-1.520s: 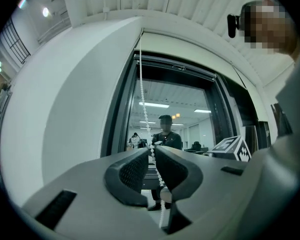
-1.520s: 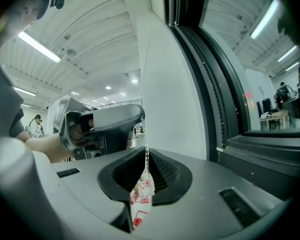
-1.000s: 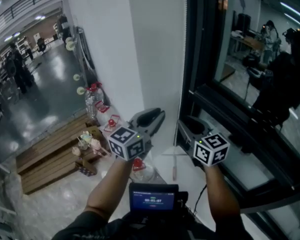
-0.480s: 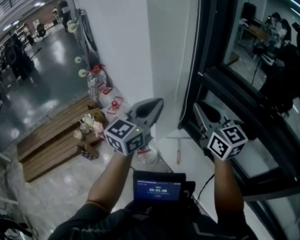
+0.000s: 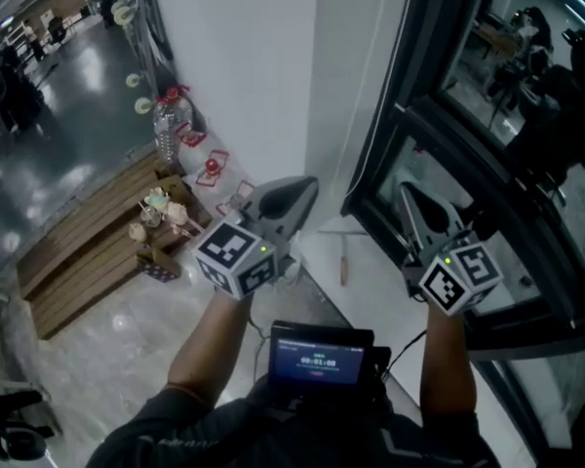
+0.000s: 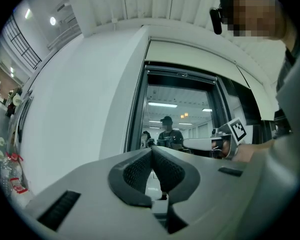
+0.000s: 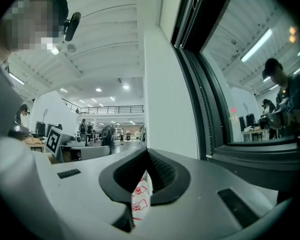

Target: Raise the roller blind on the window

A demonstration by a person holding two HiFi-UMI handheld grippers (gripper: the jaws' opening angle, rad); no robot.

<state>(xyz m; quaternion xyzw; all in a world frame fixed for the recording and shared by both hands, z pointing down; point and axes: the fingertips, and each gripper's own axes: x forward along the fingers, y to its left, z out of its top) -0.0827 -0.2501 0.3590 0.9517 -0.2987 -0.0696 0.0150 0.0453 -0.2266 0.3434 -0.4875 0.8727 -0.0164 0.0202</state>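
Observation:
The dark-framed window [image 5: 487, 115] fills the right side of the head view, and its glass is uncovered as far up as I can see. A thin bead chain [image 6: 127, 127] hangs along the frame's left edge, and the right gripper view also shows this chain [image 7: 197, 136]. My left gripper [image 5: 309, 184] points at the white wall left of the frame. Its jaws have just been closing, and my left gripper [image 6: 151, 150] is shut on nothing. My right gripper [image 5: 406, 190] points at the frame's lower part. Its jaws have just been closing too. The tips of my right gripper [image 7: 147, 152] meet with nothing between them.
A white sill [image 5: 370, 295] runs below the window with a short stick [image 5: 343, 266] lying on it. Wooden planks [image 5: 83, 256], a water bottle [image 5: 166, 125] and small red-handled items [image 5: 212, 169] lie on the floor at the left. A small screen [image 5: 322, 364] sits at my chest.
Both grippers' jaws stood apart before and are together now. Both hands have shifted a little, and the view has swung towards the window.

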